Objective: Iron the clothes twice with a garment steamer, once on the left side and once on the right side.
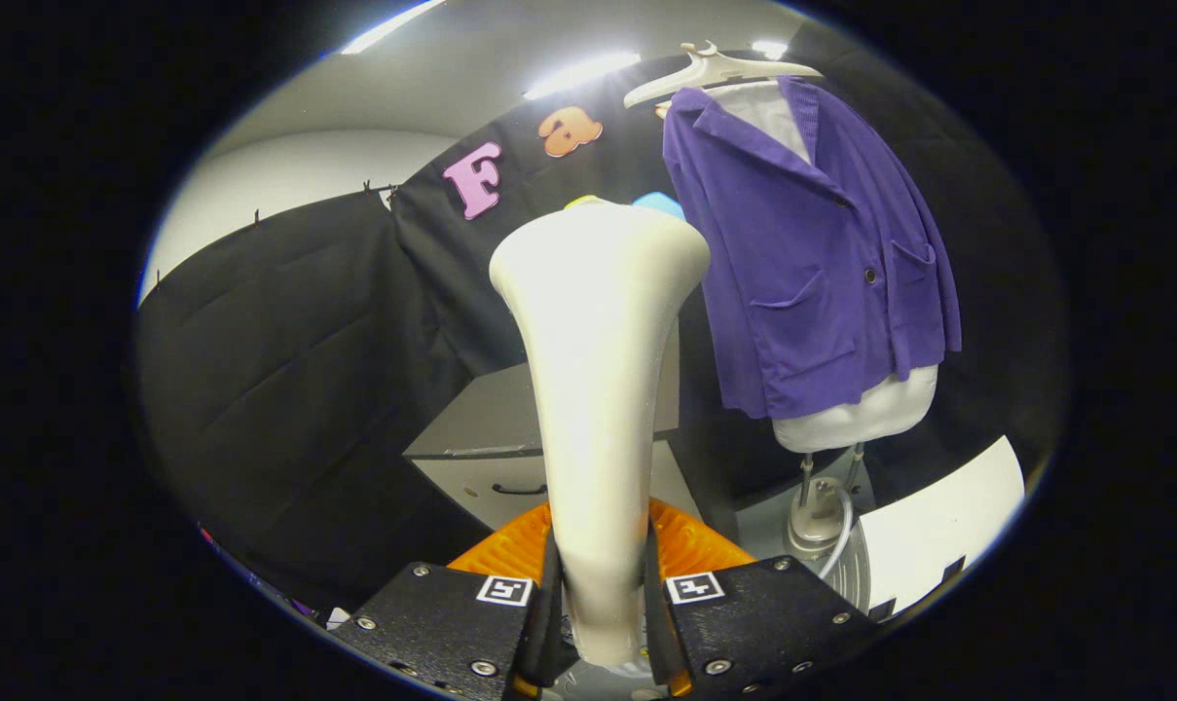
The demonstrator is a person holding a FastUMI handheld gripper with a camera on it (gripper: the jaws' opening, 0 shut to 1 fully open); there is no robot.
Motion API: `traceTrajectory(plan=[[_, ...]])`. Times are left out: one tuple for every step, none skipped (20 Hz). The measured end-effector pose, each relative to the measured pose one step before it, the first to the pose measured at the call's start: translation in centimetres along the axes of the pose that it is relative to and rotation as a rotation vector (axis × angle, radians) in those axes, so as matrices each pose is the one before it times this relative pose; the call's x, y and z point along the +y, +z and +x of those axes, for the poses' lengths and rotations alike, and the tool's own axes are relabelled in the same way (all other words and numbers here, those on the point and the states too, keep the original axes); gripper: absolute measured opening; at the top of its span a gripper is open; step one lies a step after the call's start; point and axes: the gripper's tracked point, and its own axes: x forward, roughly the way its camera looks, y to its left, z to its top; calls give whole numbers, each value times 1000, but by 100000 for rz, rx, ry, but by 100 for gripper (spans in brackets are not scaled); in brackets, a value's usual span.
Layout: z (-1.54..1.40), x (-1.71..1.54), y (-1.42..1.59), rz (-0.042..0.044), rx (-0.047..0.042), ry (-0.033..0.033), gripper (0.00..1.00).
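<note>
My gripper [600, 604] is shut on the handle of a cream-white garment steamer [598, 370], which stands upright between the fingers and widens into its head above them. Beyond the steamer and to its right hangs a purple corduroy jacket [822, 273] over a white undershirt on a white hanger [715, 70]. The jacket has two front pockets and a dark button. The steamer head is held apart from the jacket, short of its left side.
The jacket hangs on a white padded form [865, 414] with metal rods and a white base with a hose [822, 516]. A grey cabinet [491, 448] stands behind the steamer. Black cloth walls surround the booth. A white sheet [943, 531] lies at lower right.
</note>
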Motion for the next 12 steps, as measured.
traceTrajectory(plan=[[-344, -493, 1077, 9, -1696, 301, 36], [-168, -590, 1140, 117, -1333, -112, 36], [-197, -523, 1163, -214, -1178, -243, 36], [-171, -450, 1190, -294, -1637, 87, 36], [-245, -339, 1049, -334, -1313, 313, 36], [103, -290, 1037, -423, -1038, 478, 36], [138, -294, 1028, -558, -863, 418, 36], [217, -343, 1074, -847, -1163, 98, 36], [385, -199, 1391, -841, -1341, -132, 36], [600, -241, 1371, -727, -1663, 204, 36], [507, -73, 1323, -667, -1745, 259, 36], [524, -78, 1145, -705, -1710, 433, 35]])
